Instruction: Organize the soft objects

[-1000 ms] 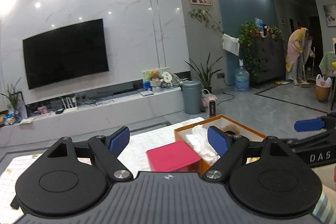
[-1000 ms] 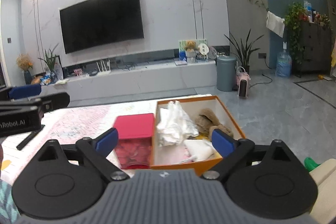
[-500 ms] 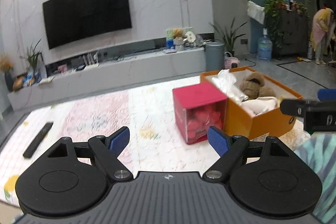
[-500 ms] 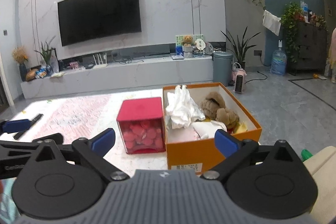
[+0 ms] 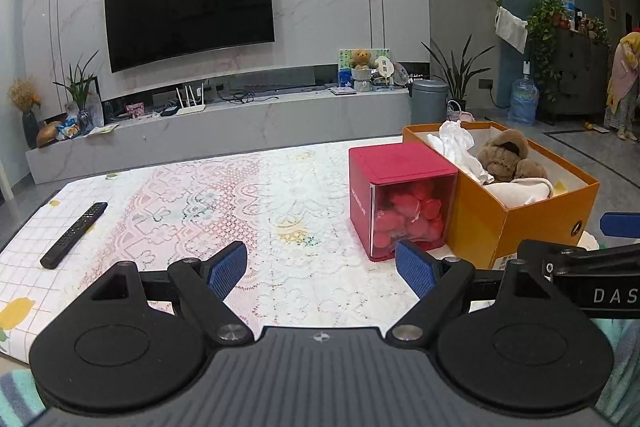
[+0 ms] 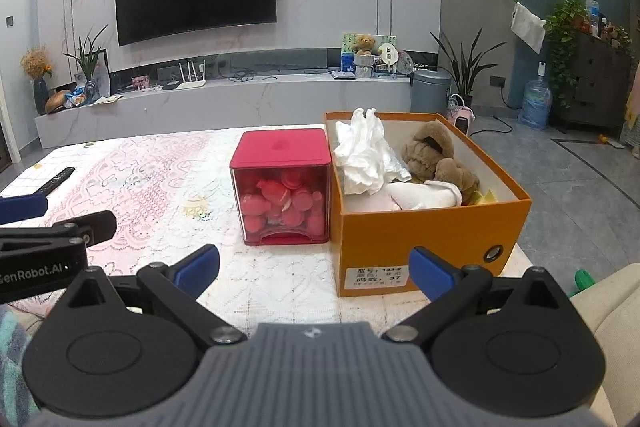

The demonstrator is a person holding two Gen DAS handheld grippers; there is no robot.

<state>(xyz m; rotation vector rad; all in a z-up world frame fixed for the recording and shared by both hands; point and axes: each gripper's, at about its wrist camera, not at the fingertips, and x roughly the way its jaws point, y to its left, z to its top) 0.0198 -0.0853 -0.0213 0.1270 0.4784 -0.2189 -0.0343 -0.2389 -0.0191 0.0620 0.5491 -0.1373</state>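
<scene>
An orange cardboard box [image 6: 420,231] [image 5: 516,215] stands on the table's right part. Inside lie a brown plush toy [image 6: 436,159] [image 5: 508,155], crumpled white plastic [image 6: 364,155] [image 5: 456,143] and a folded white cloth [image 6: 424,195] [image 5: 520,189]. A red cube container [image 6: 284,183] [image 5: 400,195] full of red pieces touches the box's left side. My left gripper [image 5: 322,269] is open and empty, low over the tablecloth, left of the red cube. My right gripper [image 6: 314,269] is open and empty, in front of the box and the cube.
A black remote control [image 5: 74,235] [image 6: 56,181] lies at the table's left edge. The lace-patterned tablecloth [image 5: 224,195] covers the table. A beige sofa edge [image 6: 612,311] shows at the lower right. A person [image 5: 624,87] stands far off on the right, beyond the table.
Both grippers have pulled back and down from the box, so the table, the red cube and the box now sit farther ahead. The left view has swung left. Both stayed open.
</scene>
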